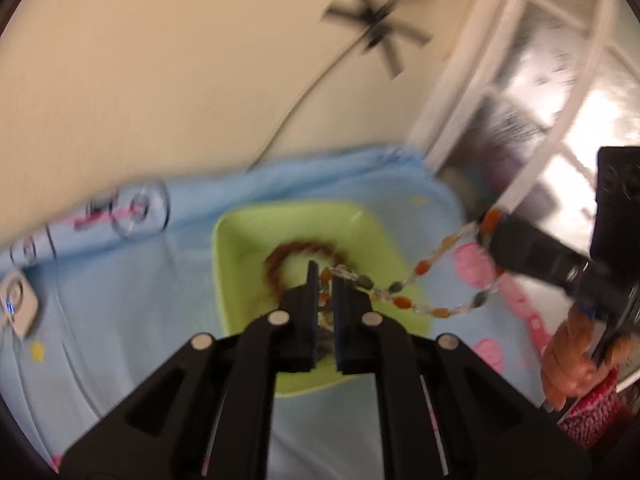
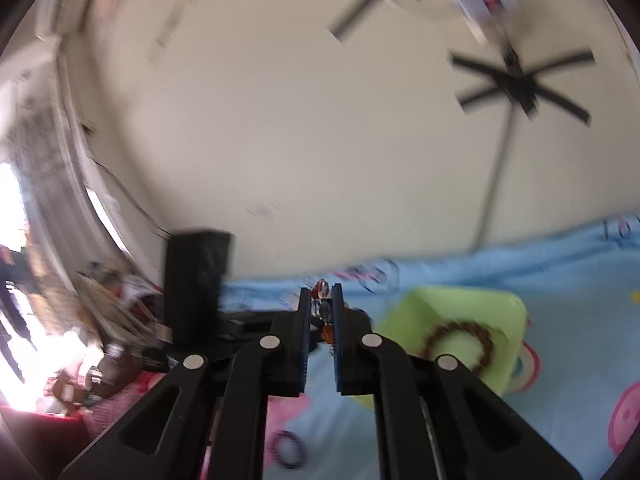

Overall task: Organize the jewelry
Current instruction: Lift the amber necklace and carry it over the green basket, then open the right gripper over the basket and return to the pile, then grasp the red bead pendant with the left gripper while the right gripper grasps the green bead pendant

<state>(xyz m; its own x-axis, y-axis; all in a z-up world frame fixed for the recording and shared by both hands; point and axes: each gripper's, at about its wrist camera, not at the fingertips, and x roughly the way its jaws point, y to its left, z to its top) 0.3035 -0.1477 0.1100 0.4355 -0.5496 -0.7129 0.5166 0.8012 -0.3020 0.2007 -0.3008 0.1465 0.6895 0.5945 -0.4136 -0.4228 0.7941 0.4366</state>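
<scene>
Green tray point(image 1: 244, 240) sits on the blue cloth point(image 1: 120, 320) with a brown bracelet point(image 1: 280, 264) inside. My left gripper point(image 1: 322, 280) and right gripper point(image 2: 322, 300) each pinch one end of the bead necklace point(image 1: 404, 292), so it hangs stretched over the tray, I think for dropping in.

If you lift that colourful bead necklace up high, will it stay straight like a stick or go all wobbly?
Probably wobbly. The bead necklace already sags in a curve between the left hand-held gripper and the right hand-held gripper, so it looks floppy. Its separate beads on a thin string would likely swing. It seems light, since it hangs from pinched ends.
</scene>
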